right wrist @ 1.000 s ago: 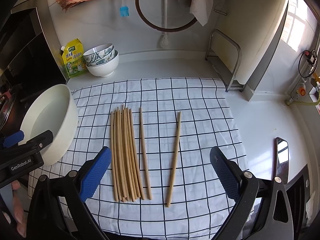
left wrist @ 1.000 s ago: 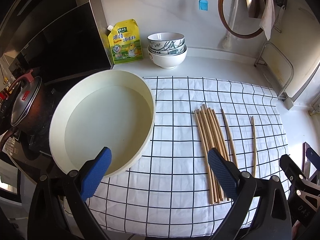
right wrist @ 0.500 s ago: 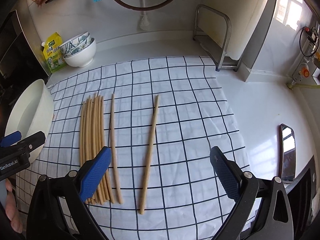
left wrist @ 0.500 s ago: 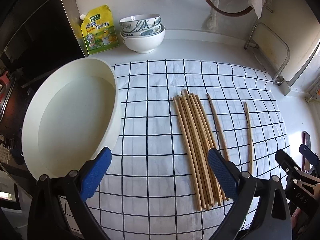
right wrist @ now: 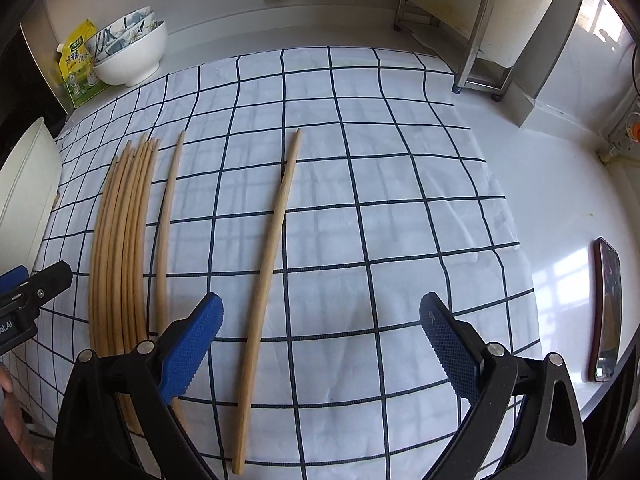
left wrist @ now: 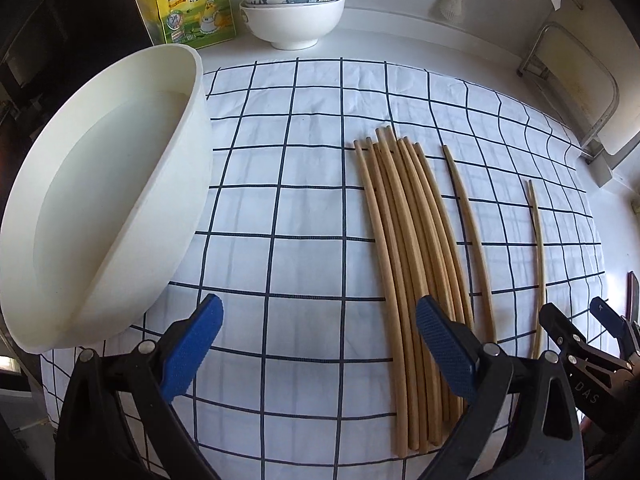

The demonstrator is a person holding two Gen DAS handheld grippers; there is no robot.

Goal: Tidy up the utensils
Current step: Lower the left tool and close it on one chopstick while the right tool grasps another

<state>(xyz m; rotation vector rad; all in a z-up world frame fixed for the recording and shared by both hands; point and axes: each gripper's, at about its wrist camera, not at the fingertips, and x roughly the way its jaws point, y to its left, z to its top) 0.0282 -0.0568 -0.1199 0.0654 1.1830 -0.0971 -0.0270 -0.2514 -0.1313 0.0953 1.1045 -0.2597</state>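
A bundle of several wooden chopsticks [left wrist: 408, 256] lies on the checked cloth [left wrist: 300, 200]; it also shows in the right wrist view [right wrist: 120, 240]. To its right lies one loose chopstick [left wrist: 470, 236], also in the right wrist view [right wrist: 168, 220]. Another loose chopstick [left wrist: 538, 260] lies farthest right and sits in front of my right gripper [right wrist: 268, 280]. My left gripper [left wrist: 320, 344] is open and empty, low over the cloth just left of the bundle. My right gripper [right wrist: 320, 344] is open and empty, with the single chopstick just inside its left finger.
A large white basin [left wrist: 92, 200] stands at the cloth's left edge. Stacked bowls [left wrist: 292, 4] and a yellow seasoning pouch [left wrist: 192, 4] stand at the back. A metal rack [right wrist: 460, 32] is at the back right. A phone [right wrist: 606, 304] lies on the counter at right.
Both grippers have moved forward and down toward the cloth. The chopsticks now look nearer and larger. Nothing on the cloth has moved.
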